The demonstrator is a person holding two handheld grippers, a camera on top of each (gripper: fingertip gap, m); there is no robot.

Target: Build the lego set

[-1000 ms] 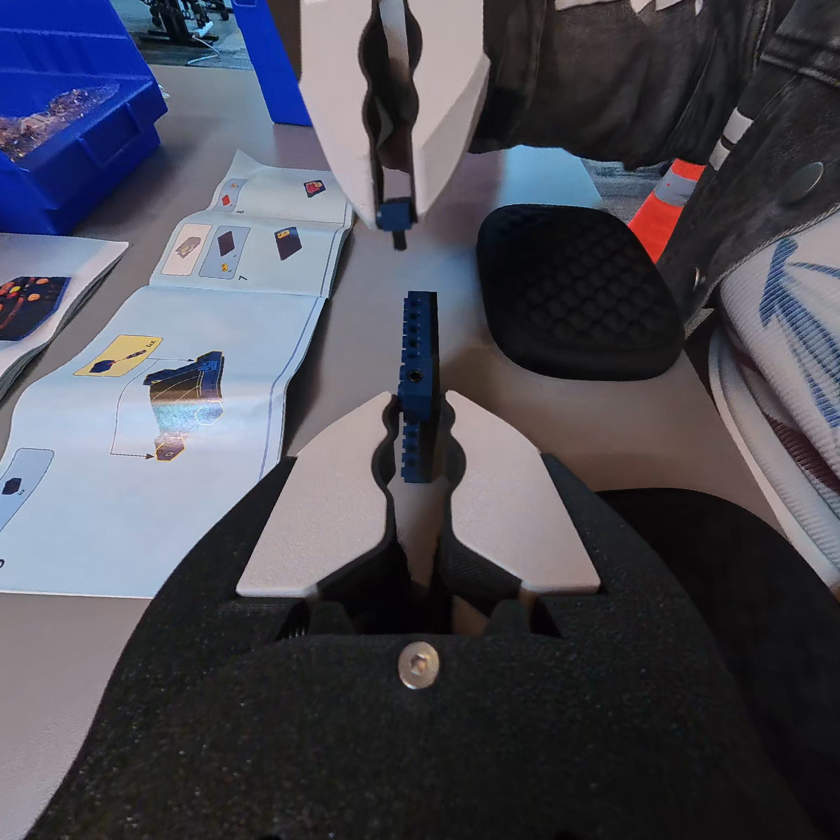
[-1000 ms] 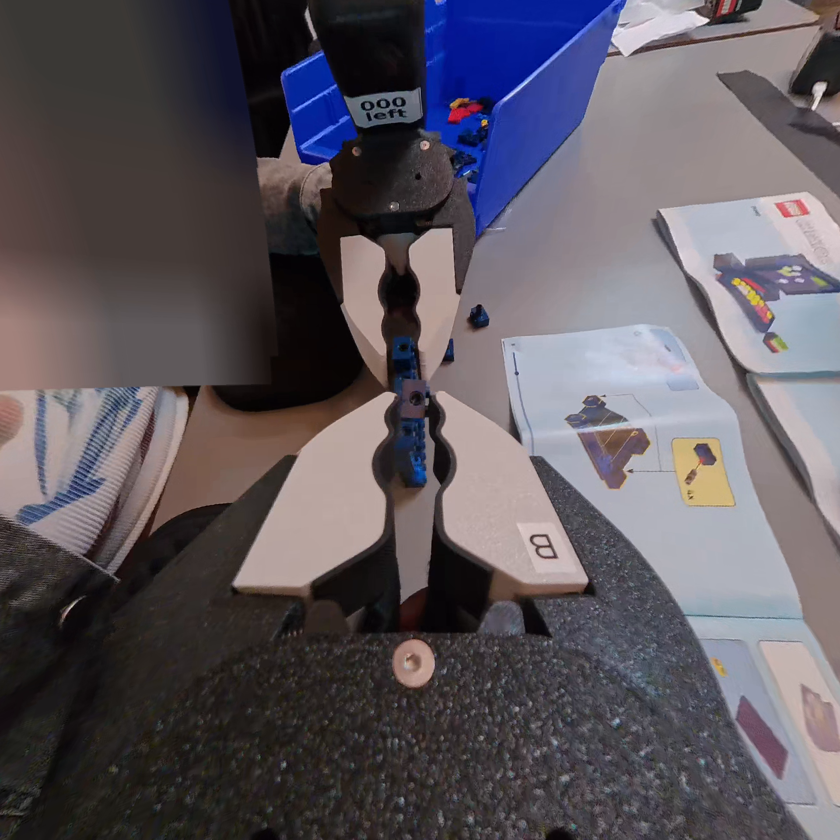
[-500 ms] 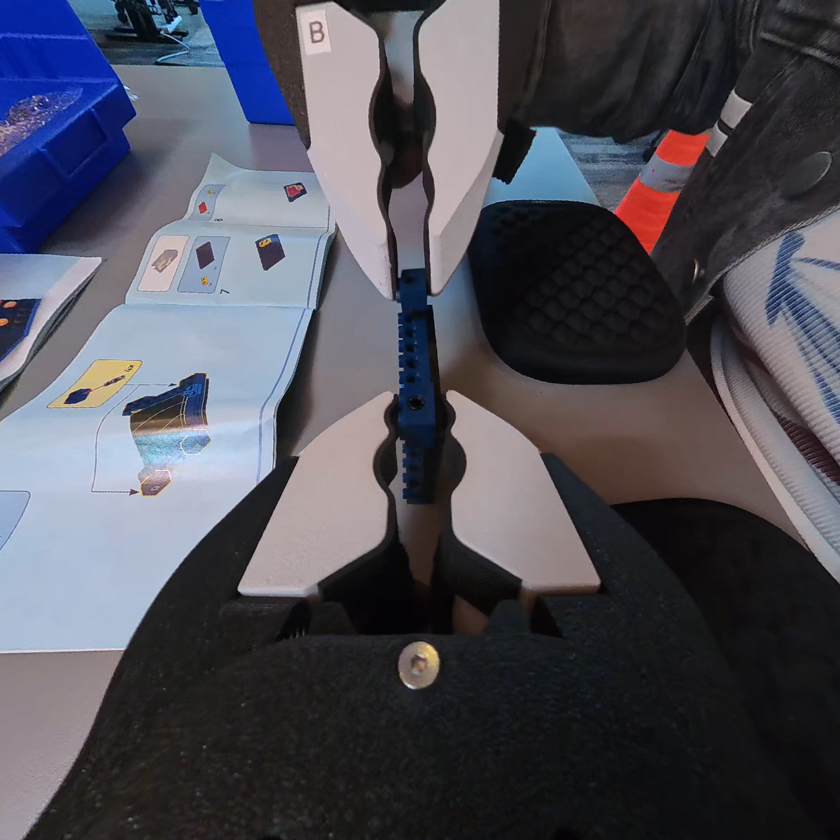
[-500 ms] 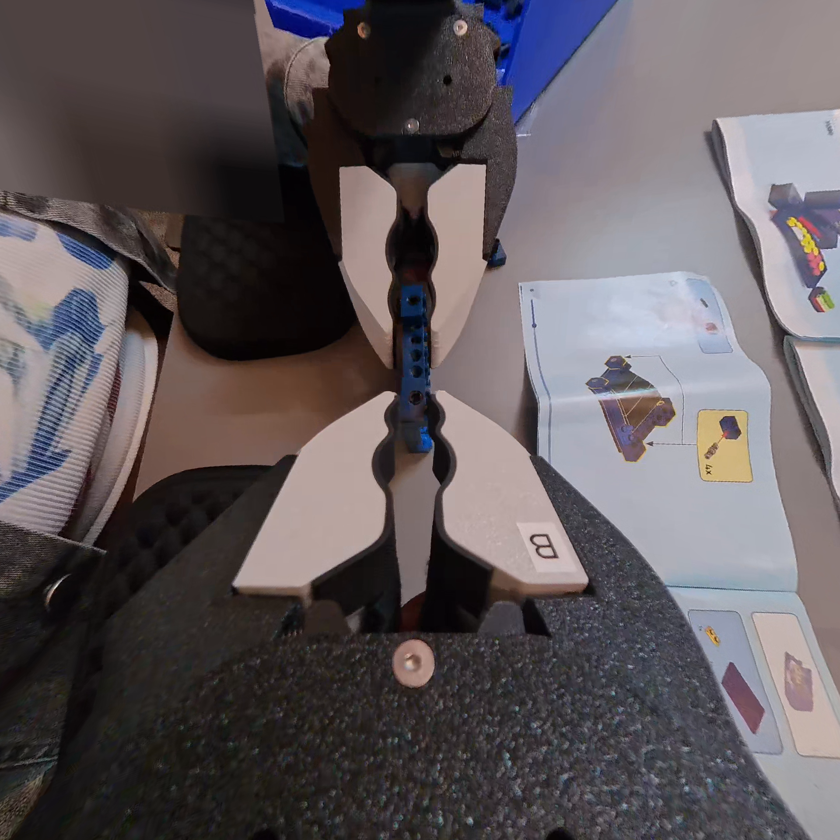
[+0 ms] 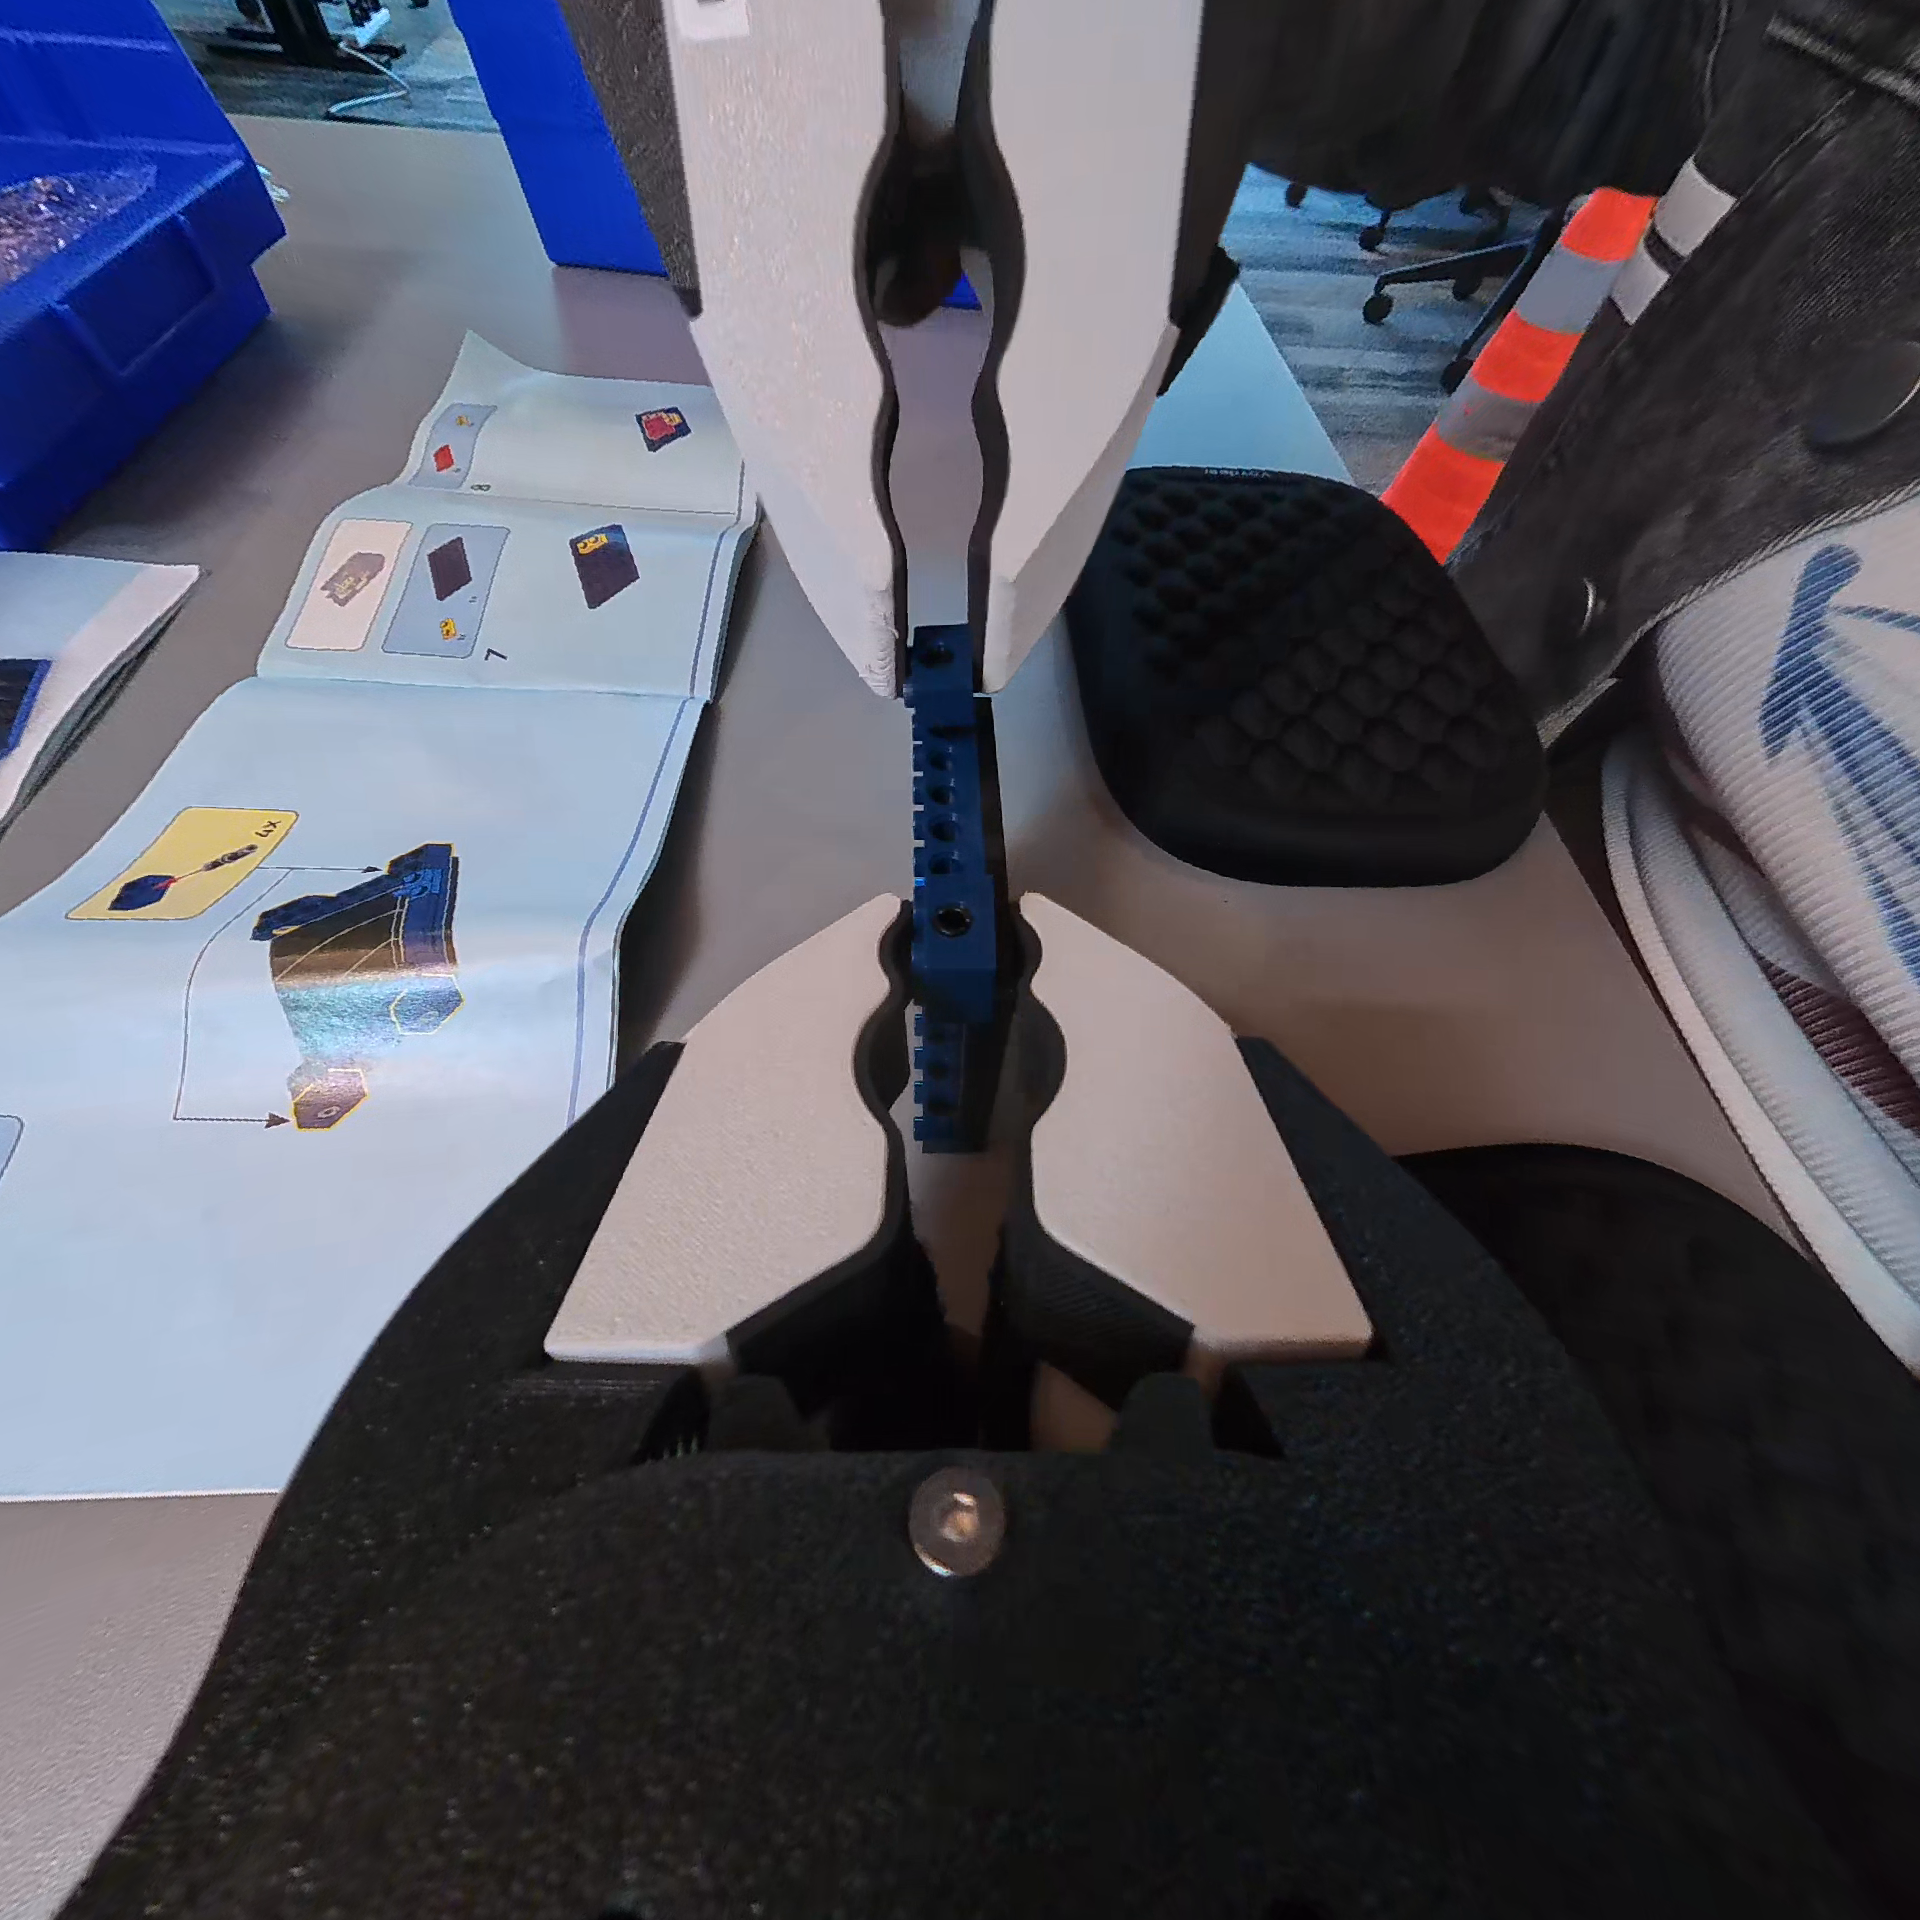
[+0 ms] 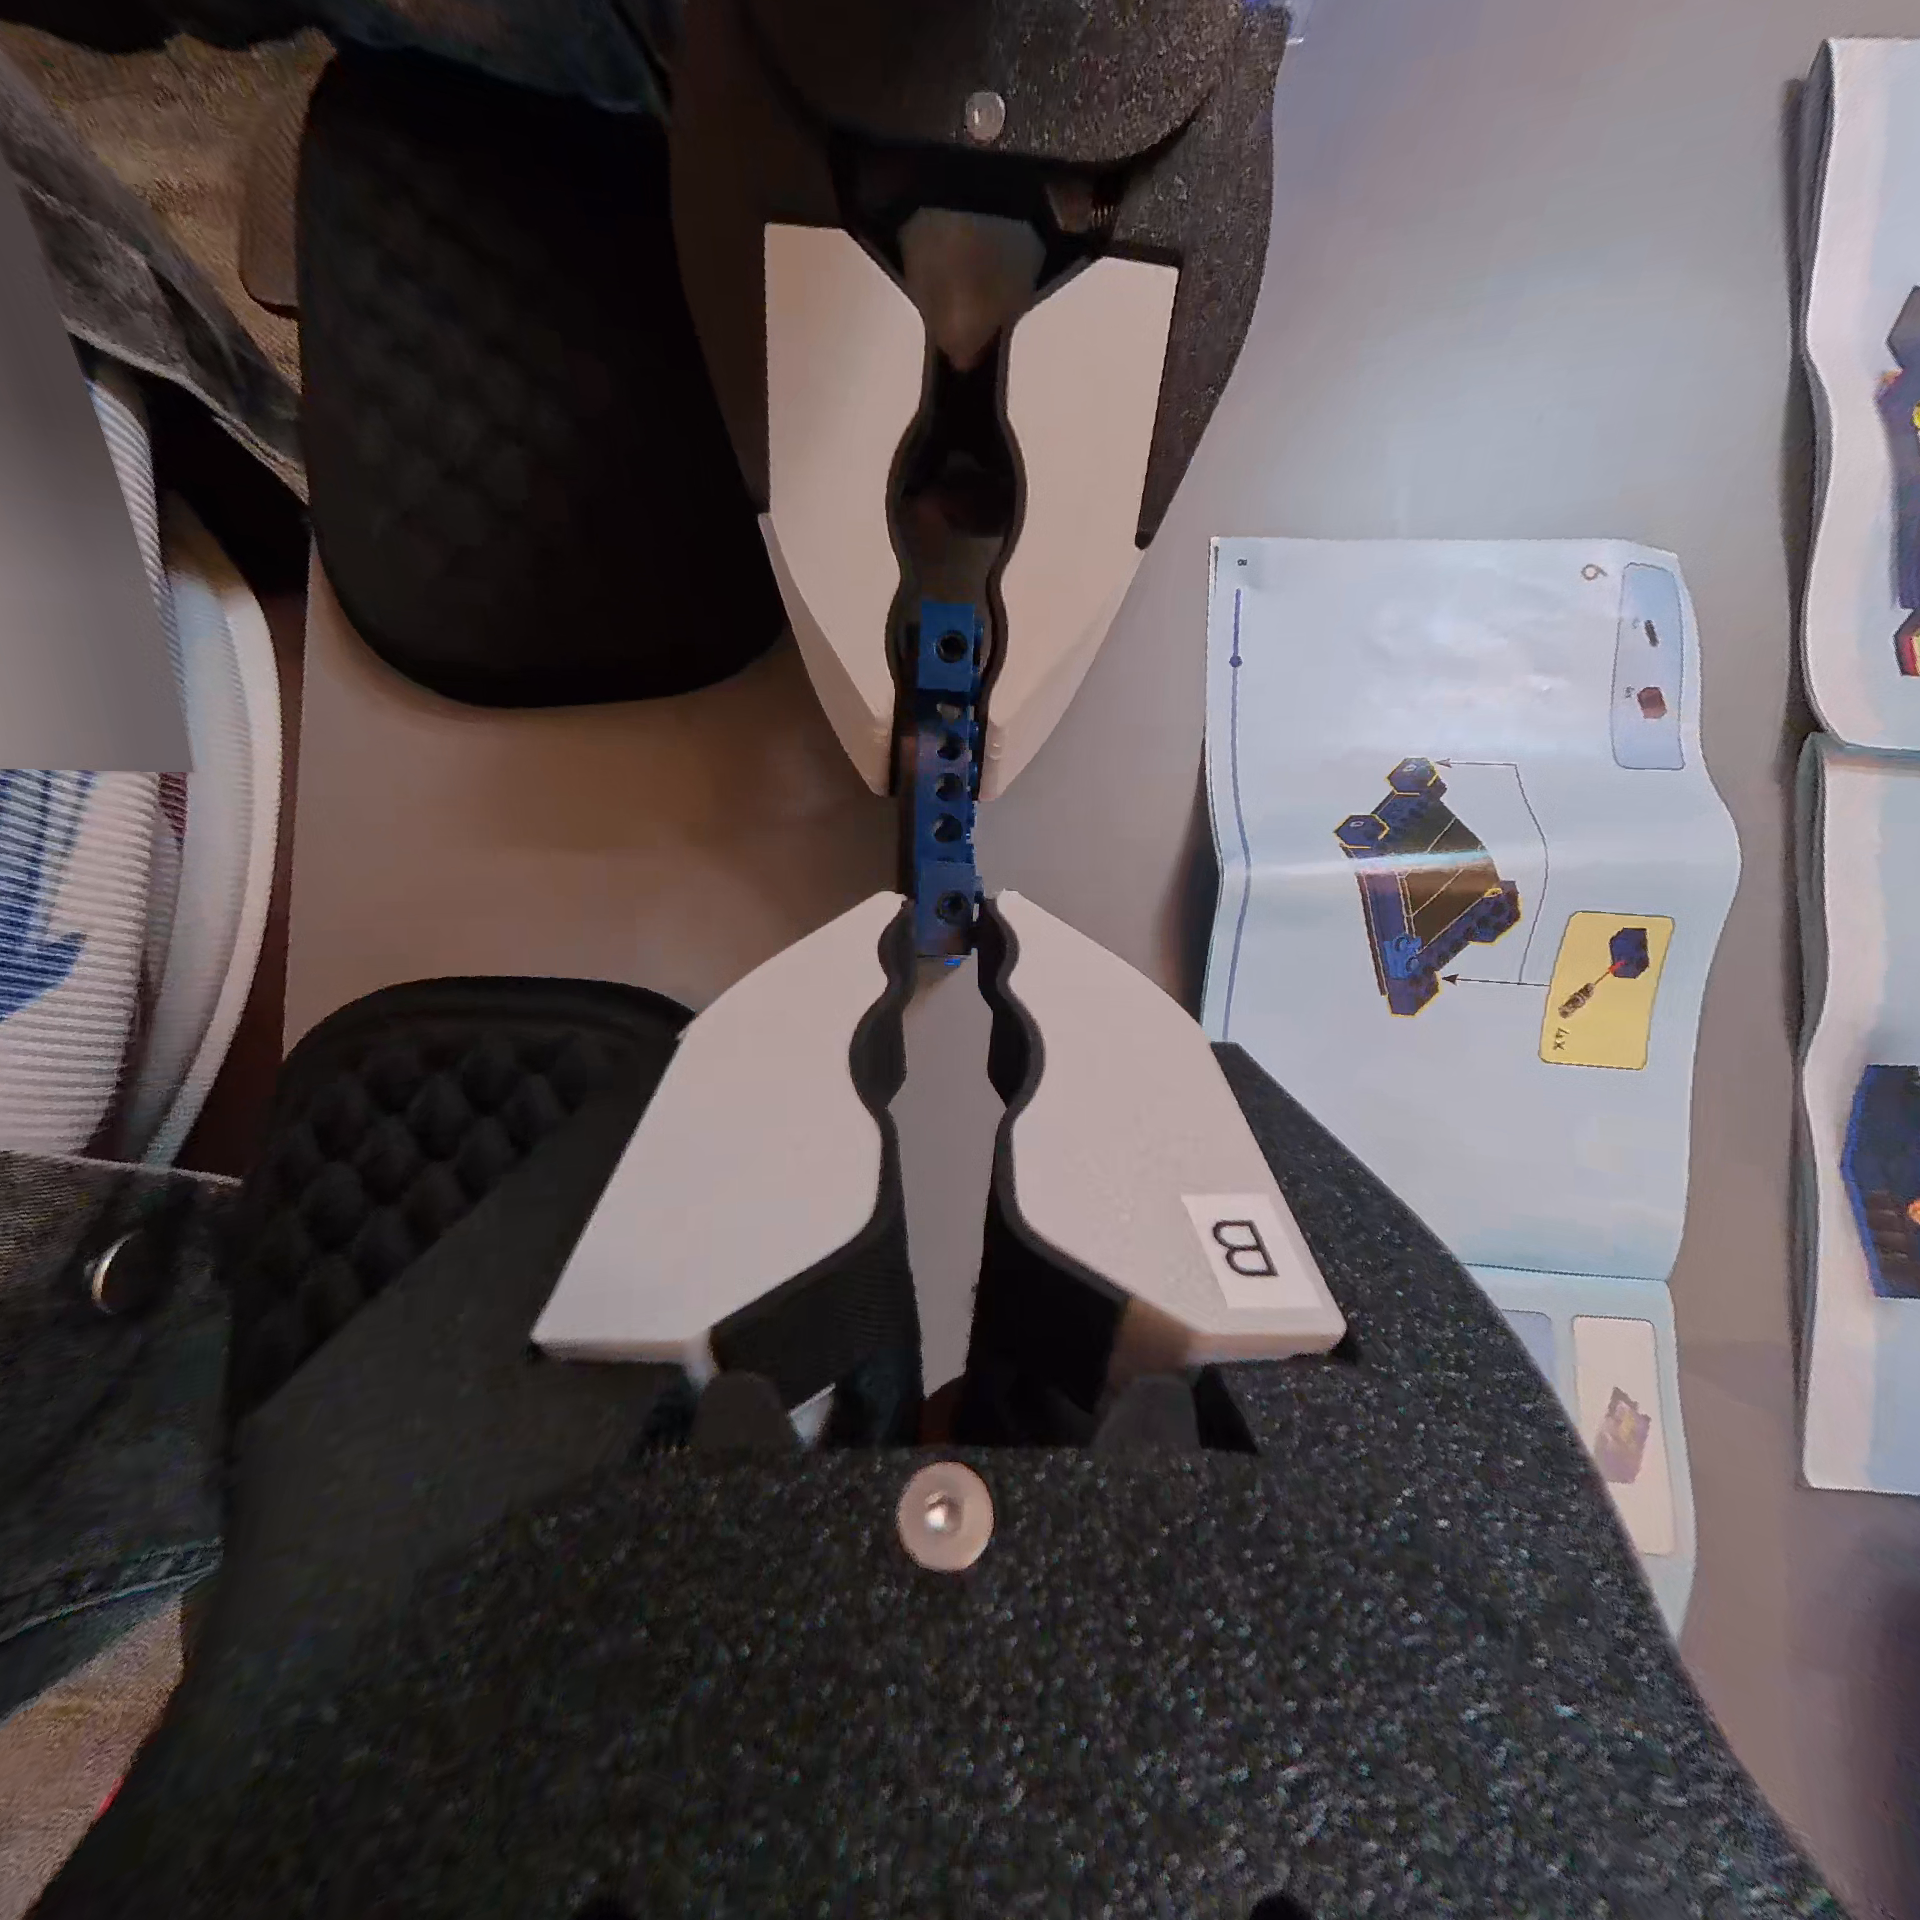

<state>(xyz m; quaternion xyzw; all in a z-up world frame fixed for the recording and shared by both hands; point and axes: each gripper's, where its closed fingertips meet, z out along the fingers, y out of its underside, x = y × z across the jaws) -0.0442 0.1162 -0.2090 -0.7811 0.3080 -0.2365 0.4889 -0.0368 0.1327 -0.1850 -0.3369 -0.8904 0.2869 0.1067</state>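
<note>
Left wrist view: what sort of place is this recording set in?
Probably an office or lab workbench set up for building toy bricks. A grey table carries open building-instruction booklets and blue parts bins; rolling office chairs and an orange traffic cone stand on the carpet behind.

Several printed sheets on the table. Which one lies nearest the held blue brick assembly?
The open building-instruction booklet with the yellow inset panel, just beside the blue brick assembly gripped by both tongs; the other booklets lie farther out.

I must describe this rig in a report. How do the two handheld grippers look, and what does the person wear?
Each gripper, left and right, has two pale pointed fingers with wavy black-lined inner edges on a grainy black body with one silver screw. The right carries a white sticker. The person wears a dark denim jacket.
</note>
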